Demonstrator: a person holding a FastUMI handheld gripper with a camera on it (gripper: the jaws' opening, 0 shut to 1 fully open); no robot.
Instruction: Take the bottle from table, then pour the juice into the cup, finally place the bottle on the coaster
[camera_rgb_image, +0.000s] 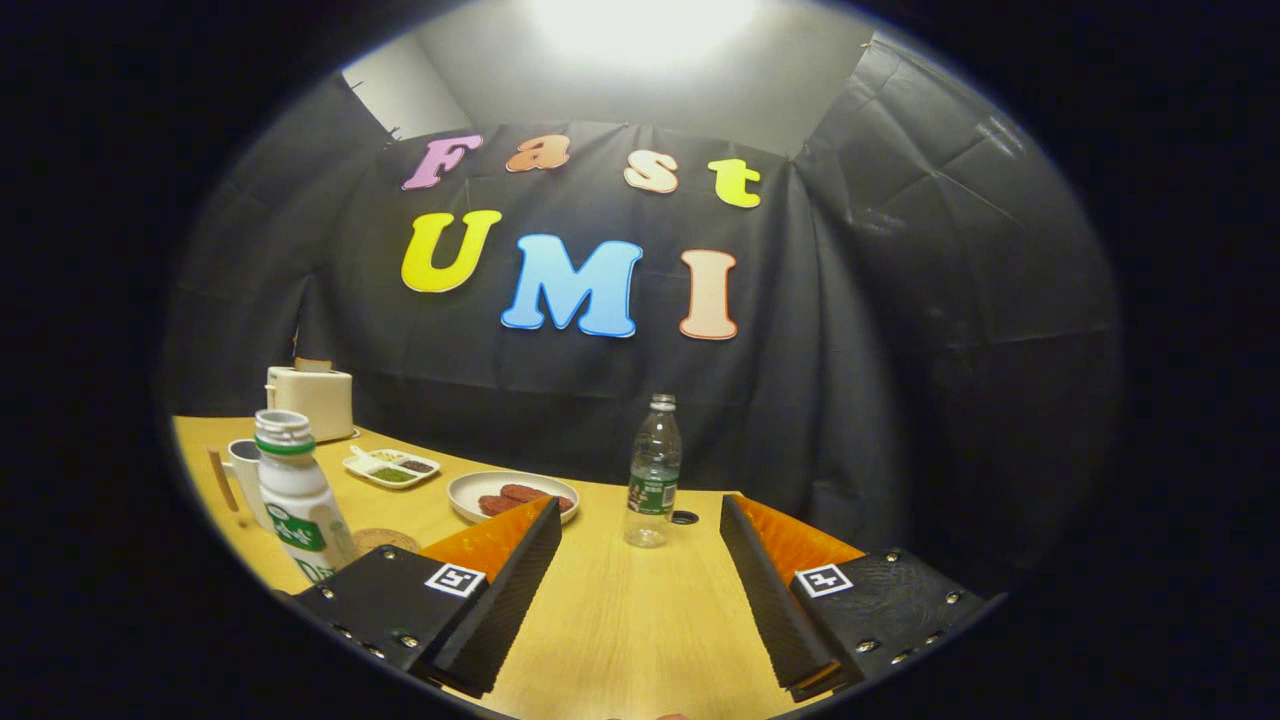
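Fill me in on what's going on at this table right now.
A hand-held gripper hovers over the wooden table, jaws open and holding nothing. A clear plastic bottle stands upright just ahead of them, untouched, its cap lying beside it. Off to the left stand a white bottle, a cup, a coaster and a plate of food. Nothing has been poured yet.

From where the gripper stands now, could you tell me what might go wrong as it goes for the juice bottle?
1. The gripper, jaws open with nothing between them, lines up with the clear water bottle beyond them, while the white juice bottle stands off to the left; it may grab the wrong one.
2. The juice bottle appears uncapped, so a knock could spill it.
3. The cup and coaster sit close by it; a sideways approach could nudge them.
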